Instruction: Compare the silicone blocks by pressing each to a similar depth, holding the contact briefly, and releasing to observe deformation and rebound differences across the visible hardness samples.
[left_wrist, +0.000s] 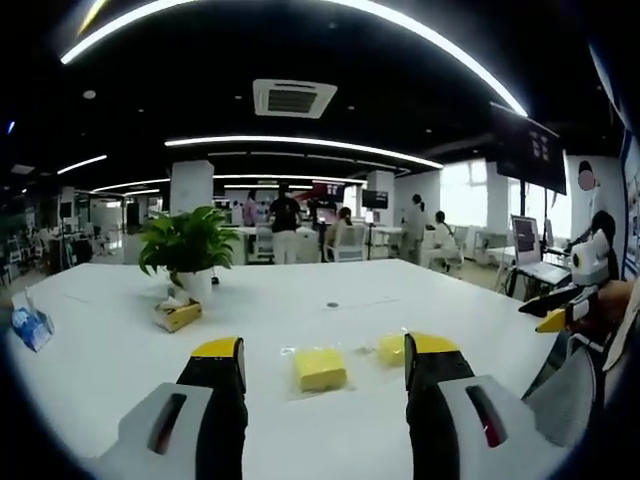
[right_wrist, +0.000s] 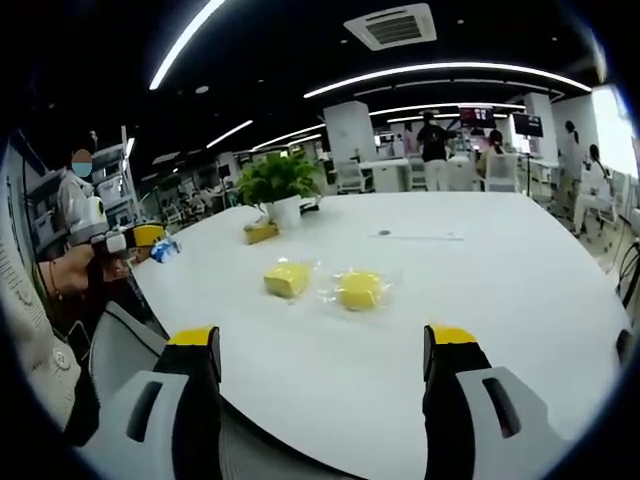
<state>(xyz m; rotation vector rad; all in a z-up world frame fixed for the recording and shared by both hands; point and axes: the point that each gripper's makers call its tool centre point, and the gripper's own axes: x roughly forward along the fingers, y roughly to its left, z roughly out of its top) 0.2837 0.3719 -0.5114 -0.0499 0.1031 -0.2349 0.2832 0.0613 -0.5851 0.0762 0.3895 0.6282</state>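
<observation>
Silicone blocks, two of them, lie side by side on the white table: a squarish yellow block and a rounder yellow block, each apparently in a clear wrapper. I judge them light and soft, so I expect them to dent under a jaw tip and spring back at different rates; the wrapper may make them slippery, and a sideways push could skate them across the smooth top. I would press straight down on the middle of the top face (no need to grip them at all).

From the left gripper, jaws spread wide with nothing between them, the squarish block sits just ahead, between the two yellow tips, and the rounder one is beside the inner edge of the jaw on the view's right. Neither is touched.

My right gripper is also spread and empty, hanging near the table edge with both blocks well ahead of its tips.
</observation>
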